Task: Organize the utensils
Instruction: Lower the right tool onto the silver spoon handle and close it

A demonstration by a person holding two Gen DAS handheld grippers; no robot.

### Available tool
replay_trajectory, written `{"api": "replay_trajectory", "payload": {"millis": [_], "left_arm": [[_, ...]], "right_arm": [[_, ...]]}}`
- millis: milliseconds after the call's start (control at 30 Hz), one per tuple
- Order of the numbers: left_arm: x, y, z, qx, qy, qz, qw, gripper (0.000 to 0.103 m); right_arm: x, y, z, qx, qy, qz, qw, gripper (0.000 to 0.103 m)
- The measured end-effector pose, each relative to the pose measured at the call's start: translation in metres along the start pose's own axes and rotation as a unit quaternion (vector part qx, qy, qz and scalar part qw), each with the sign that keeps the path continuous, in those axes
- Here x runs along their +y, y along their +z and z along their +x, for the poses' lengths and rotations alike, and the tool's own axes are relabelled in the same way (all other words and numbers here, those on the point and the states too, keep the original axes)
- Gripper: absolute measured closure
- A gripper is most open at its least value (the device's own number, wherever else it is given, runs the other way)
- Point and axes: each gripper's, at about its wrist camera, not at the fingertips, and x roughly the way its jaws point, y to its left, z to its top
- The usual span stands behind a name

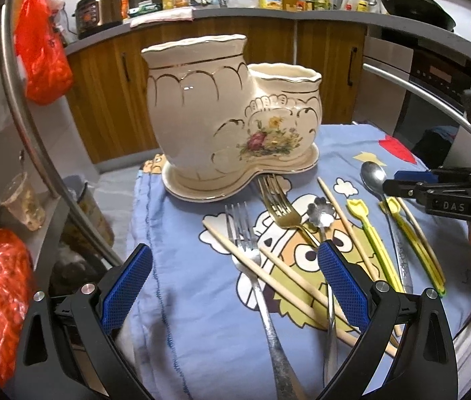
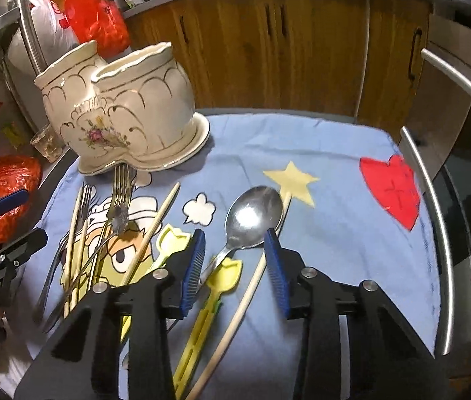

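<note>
A cream ceramic two-pot utensil holder (image 1: 232, 113) (image 2: 122, 113) stands empty on its saucer at the far side of a blue cartoon cloth (image 1: 182, 333). Loose utensils lie in front of it: a silver fork (image 1: 252, 266), a gold fork (image 1: 278, 203), wooden chopsticks (image 1: 288, 283), a flower-headed spoon (image 1: 320, 215), yellow plastic picks (image 1: 378, 243) (image 2: 215, 283) and a large silver spoon (image 2: 255, 216) (image 1: 373, 175). My left gripper (image 1: 232, 280) is open above the forks and chopsticks. My right gripper (image 2: 235, 253) is open, its pads straddling the large spoon's neck.
The cloth covers a small round table with a chrome rail (image 2: 435, 233). Red plastic bags (image 1: 42, 50) hang at the left, and a plastic cup (image 1: 23, 203) stands beside the table. Wooden cabinets (image 2: 285, 50) and a cluttered counter run behind.
</note>
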Motion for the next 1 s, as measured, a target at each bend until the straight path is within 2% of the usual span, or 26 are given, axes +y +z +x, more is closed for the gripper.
{"api": "replay_trajectory", "payload": {"millis": [100, 200, 267, 433, 667, 767, 833, 933, 1000], "left_arm": [[0.000, 0.000, 0.001, 0.006, -0.006, -0.001, 1.0000, 0.005], [0.002, -0.001, 0.002, 0.011, -0.009, -0.004, 0.9999, 0.005], [0.002, -0.001, 0.003, 0.010, -0.010, -0.005, 0.9999, 0.005], [0.003, -0.002, 0.002, 0.013, -0.013, -0.009, 0.9998, 0.005], [0.005, -0.004, 0.002, 0.016, -0.016, -0.011, 0.9997, 0.005], [0.007, -0.005, 0.003, 0.018, -0.017, -0.013, 0.9996, 0.005], [0.008, -0.006, 0.003, 0.020, -0.020, -0.015, 0.9995, 0.005], [0.009, -0.006, 0.003, 0.018, -0.020, -0.016, 0.9995, 0.005], [0.009, -0.007, 0.003, 0.017, -0.020, -0.016, 0.9995, 0.005]], "right_arm": [[-0.003, -0.001, 0.005, 0.018, 0.009, 0.013, 1.000, 0.067], [-0.006, 0.000, 0.009, 0.022, -0.006, 0.020, 1.000, 0.067], [-0.011, 0.001, 0.014, 0.030, -0.001, 0.039, 0.999, 0.065], [-0.007, 0.006, 0.021, 0.021, -0.016, 0.031, 0.999, 0.061], [-0.004, 0.017, 0.028, 0.006, -0.042, 0.015, 0.999, 0.062], [0.001, 0.020, 0.029, -0.005, -0.060, -0.003, 0.998, 0.075], [0.002, 0.020, 0.028, -0.012, -0.065, -0.013, 0.998, 0.089], [0.006, 0.022, 0.028, -0.015, -0.065, -0.024, 0.997, 0.093], [0.008, 0.024, 0.029, -0.008, -0.047, -0.019, 0.999, 0.093]]}}
